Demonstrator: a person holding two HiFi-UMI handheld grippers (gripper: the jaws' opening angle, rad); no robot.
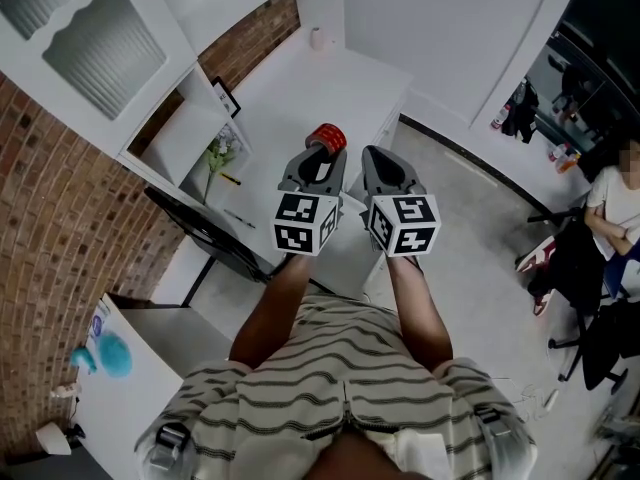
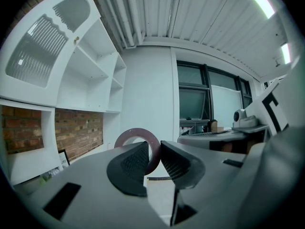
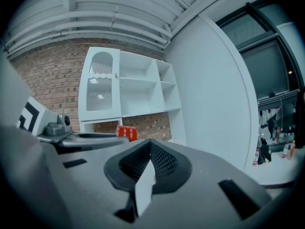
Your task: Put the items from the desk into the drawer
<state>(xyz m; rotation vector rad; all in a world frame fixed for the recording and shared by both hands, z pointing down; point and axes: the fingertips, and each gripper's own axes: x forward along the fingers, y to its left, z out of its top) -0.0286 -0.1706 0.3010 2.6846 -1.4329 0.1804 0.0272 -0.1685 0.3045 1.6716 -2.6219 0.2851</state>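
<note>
Two hand-held grippers are seen above the worktop (image 1: pixel 330 78). The left hand-held gripper (image 2: pixel 155 151) is clamped on a red tape roll (image 2: pixel 137 130), held clear of the worktop. The right hand-held gripper (image 3: pixel 150 149) is closed on nothing.

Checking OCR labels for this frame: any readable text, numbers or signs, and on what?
"URE": on the framed picture in the left gripper view, faint, with the rest of the word cut off.
Red tape roll: white print, too blurred to read.
White pack with blue print: too small to read.
Marker cubes: black square patterns only, no words.
</note>
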